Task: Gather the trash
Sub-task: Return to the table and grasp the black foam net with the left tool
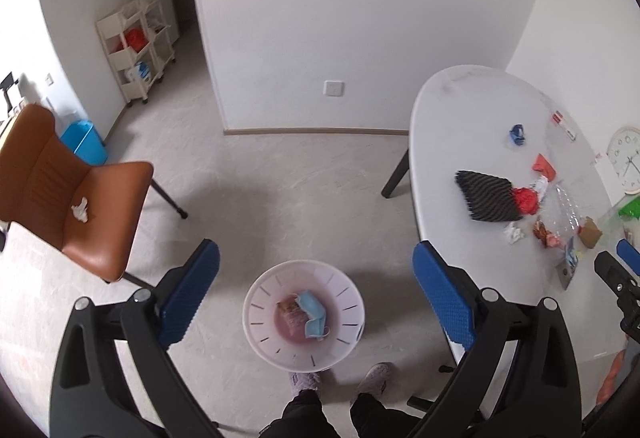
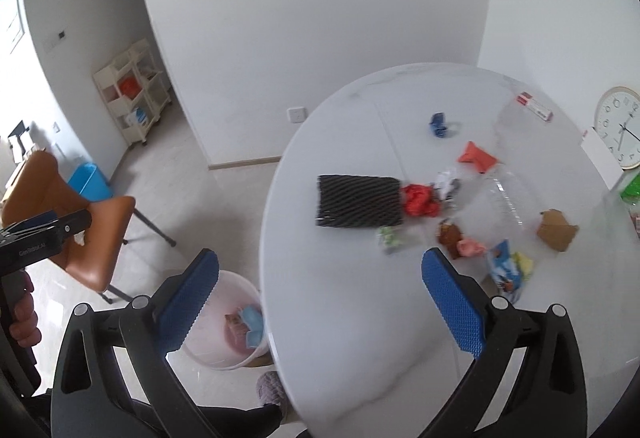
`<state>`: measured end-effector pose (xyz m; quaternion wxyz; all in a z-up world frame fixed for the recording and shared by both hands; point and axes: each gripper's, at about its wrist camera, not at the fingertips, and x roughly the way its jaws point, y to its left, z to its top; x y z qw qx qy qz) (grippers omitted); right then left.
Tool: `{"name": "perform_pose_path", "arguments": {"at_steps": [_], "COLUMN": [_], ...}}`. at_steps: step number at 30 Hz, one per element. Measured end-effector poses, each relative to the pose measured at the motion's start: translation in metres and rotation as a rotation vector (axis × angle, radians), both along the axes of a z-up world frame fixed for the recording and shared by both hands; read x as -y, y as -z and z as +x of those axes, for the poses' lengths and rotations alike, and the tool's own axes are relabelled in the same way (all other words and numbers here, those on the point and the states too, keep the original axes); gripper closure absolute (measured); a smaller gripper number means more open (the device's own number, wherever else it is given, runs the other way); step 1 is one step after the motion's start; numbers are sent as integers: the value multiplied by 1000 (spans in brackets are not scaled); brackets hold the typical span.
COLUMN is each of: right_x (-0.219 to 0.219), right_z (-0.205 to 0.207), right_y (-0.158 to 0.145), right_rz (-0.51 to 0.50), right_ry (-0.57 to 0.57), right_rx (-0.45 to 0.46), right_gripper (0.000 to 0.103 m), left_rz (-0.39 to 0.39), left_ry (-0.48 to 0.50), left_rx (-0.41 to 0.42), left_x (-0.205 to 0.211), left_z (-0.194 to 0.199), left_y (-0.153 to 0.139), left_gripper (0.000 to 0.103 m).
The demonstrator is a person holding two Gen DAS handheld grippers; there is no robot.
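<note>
Over the table edge: right claw (image 2: 320, 302) hangs wide open and empty, with the litter ahead of it and to its right.
Nearest piece: crumpled green-white wrapper (image 2: 390, 238), light and soft, close to the right claw.
Beside it: black ribbed mat (image 2: 358, 201), flat, long axis across the view.
Left claw (image 1: 316, 294): wide open, empty, above the bin.
Bin: pale pink slotted plastic basket (image 1: 340, 352) on the floor, holding a blue face mask (image 1: 314, 312).
Table (image 2: 340, 338): smooth white oval.
</note>
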<state>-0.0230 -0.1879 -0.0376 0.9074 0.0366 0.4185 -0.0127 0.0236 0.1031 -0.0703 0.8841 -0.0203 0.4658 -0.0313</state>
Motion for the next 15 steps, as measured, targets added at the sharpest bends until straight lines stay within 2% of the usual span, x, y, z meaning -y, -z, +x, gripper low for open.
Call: {"name": "perform_pose_path", "arguments": {"at_steps": [6,15], "right_x": [20,50], "right_z": [-5,-7], "right_y": [3,4], "right_rz": [52,68], "right_ry": [33,74], "right_rx": [8,-1], "right_gripper": [2,2], "left_rz": [10,20], "left_ry": [37,88], "left_rx": [17,4], "left_x": [32,65], "left_z": [2,8], "left_y": [-6,-5], "left_gripper": [8,8]}}
